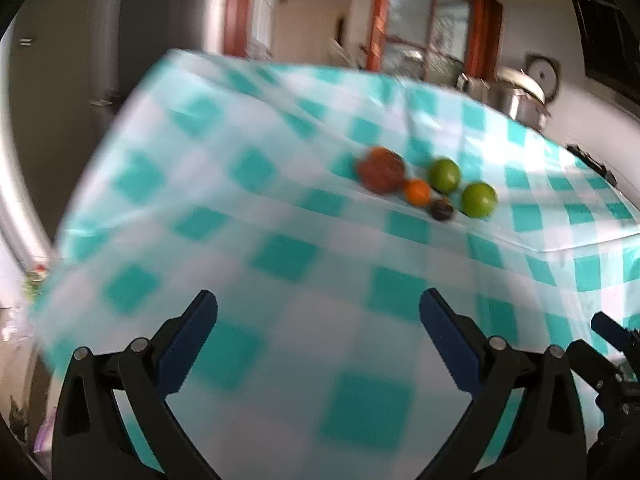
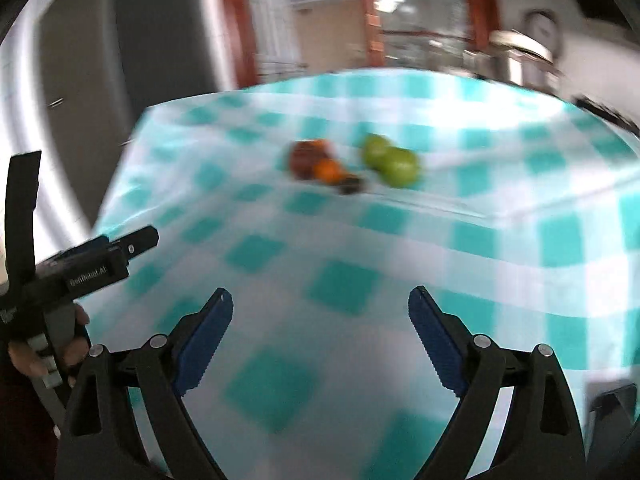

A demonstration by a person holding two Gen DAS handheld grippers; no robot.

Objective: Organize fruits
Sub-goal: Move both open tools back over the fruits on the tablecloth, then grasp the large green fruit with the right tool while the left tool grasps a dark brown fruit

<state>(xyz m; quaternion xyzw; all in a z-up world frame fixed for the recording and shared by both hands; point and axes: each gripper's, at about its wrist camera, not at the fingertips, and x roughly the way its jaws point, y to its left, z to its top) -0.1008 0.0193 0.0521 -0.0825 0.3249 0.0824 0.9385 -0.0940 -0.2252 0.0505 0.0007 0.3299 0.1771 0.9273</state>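
Observation:
Several fruits lie in a cluster on a table with a teal and white checked cloth (image 1: 280, 208). In the left wrist view they are a reddish-brown fruit (image 1: 381, 170), a small orange one (image 1: 417, 192), a small dark one (image 1: 442, 210) and two green ones (image 1: 445, 175) (image 1: 478, 199). My left gripper (image 1: 318, 306) is open and empty, well short of them. In the right wrist view the reddish fruit (image 2: 305, 158), the orange one (image 2: 327, 171), the dark one (image 2: 350, 185) and the green pair (image 2: 394, 164) show blurred. My right gripper (image 2: 320, 302) is open and empty, above the cloth's hanging front.
The cloth (image 2: 440, 264) drapes over the table's front edge. The left gripper's body (image 2: 92, 264) shows at the right wrist view's left. A steel pot (image 1: 520, 100) stands behind the table at the right. A red-framed window (image 1: 420, 20) and a grey wall lie beyond.

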